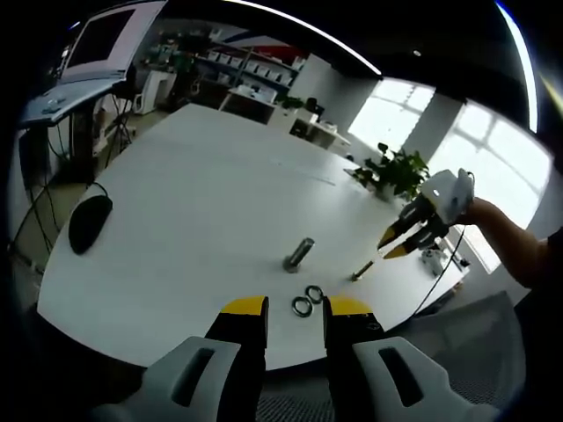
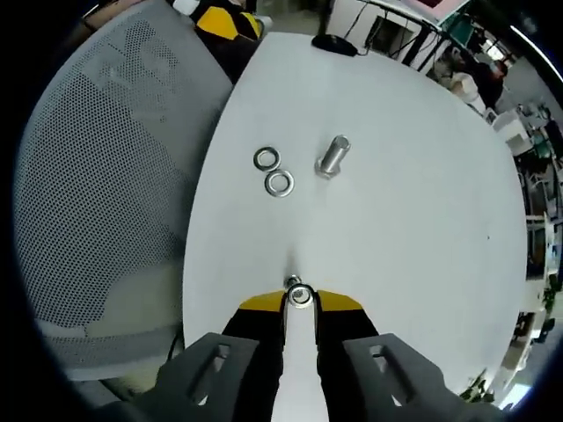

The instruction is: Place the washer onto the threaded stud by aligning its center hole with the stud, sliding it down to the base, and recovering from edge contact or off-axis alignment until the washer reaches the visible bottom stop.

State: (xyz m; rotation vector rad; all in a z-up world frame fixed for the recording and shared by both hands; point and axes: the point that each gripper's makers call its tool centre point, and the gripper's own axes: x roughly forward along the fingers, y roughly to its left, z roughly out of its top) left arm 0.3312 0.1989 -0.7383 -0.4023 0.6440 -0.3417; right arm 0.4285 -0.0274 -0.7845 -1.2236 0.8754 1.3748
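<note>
Two spare washers (image 2: 272, 171) lie near the nut (image 2: 332, 156). Right gripper (image 2: 300, 300) pinches one washer (image 2: 301, 294) over the stud (image 1: 361, 271); a tilted hole could catch the threads. Left gripper (image 1: 295, 307) hovers half-open, empty.

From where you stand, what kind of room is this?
Probably an office or lab workspace: a big white table, a monitor on a stand, stocked shelves along the back wall, and bright windows behind a potted plant.
</note>
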